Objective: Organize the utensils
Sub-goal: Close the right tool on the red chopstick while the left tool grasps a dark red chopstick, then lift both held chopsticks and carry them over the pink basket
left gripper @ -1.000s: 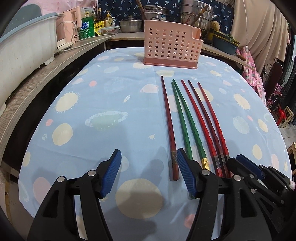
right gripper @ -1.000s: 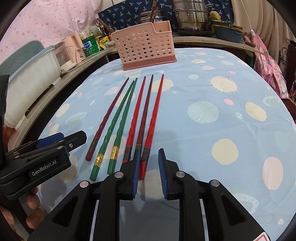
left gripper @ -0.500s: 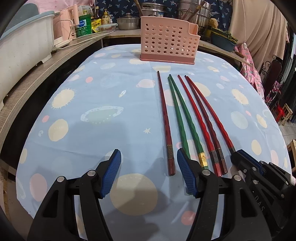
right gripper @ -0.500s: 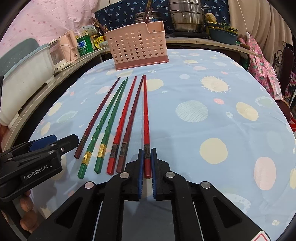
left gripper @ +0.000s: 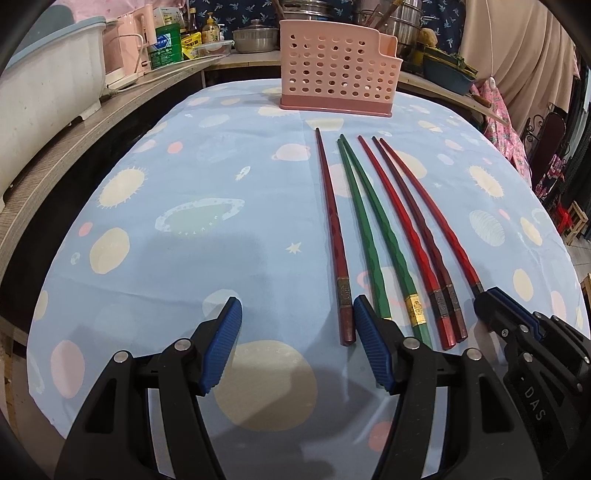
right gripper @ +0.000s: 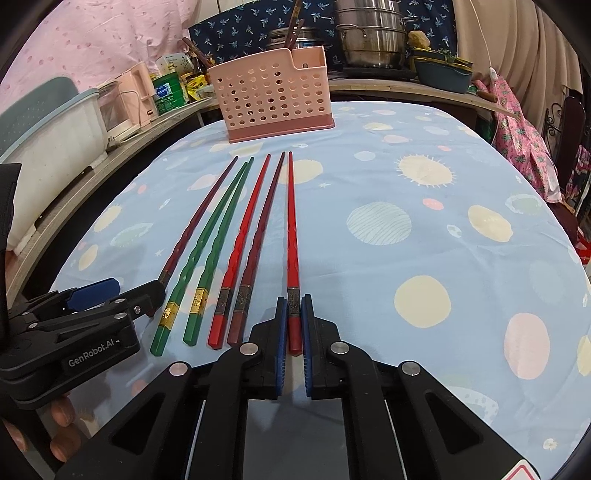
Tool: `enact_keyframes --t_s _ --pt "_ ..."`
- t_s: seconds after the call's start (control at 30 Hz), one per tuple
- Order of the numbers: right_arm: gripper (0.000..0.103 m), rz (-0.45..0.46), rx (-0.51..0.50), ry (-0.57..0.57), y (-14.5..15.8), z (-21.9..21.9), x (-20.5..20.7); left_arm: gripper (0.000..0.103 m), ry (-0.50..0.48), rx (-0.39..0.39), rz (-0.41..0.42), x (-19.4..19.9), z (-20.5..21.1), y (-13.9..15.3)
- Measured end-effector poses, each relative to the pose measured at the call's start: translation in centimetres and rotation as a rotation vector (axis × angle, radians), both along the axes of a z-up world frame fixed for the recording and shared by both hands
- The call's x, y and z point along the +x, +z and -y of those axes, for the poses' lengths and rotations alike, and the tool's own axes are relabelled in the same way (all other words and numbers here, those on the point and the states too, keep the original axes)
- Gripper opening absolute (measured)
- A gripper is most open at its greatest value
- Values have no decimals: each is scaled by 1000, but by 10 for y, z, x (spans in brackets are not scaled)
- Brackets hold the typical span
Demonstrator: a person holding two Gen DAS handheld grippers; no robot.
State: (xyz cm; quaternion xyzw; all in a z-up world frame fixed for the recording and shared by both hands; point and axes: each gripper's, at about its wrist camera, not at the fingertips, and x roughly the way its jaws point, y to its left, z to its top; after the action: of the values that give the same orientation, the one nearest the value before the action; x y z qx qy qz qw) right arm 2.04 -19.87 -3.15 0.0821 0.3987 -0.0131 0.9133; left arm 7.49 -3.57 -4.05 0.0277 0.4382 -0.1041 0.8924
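Your right gripper (right gripper: 293,325) is pinching the rightmost red chopstick (right gripper: 290,236) at its near end. Left gripper (left gripper: 297,334) is hanging released w/ nothing between its pads.

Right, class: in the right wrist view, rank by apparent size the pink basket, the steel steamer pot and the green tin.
1. Pink basket, largest.
2. Steel steamer pot; it stands farther back, so its true size is unsure.
3. Green tin, smallest.

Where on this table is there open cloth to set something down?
Free: the wide cloth right of the gripped red chopstick, and the stretch left of the dark red chopstick toward the counter edge. Crowded: the chopstick row before the pink basket.
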Motion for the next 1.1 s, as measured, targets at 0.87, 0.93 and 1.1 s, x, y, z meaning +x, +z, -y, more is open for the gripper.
enact_keyframes --t_s 0.87,0.93,1.1 --pt "7 -15 16 2 4 1 0 8 2 -28 -42 10 -11 5" --pt "7 -11 22 0 7 3 0 8 4 -38 -44 10 -13 7" --pt "7 19 44 -10 23 10 0 8 12 -74 -30 9 -20 23"
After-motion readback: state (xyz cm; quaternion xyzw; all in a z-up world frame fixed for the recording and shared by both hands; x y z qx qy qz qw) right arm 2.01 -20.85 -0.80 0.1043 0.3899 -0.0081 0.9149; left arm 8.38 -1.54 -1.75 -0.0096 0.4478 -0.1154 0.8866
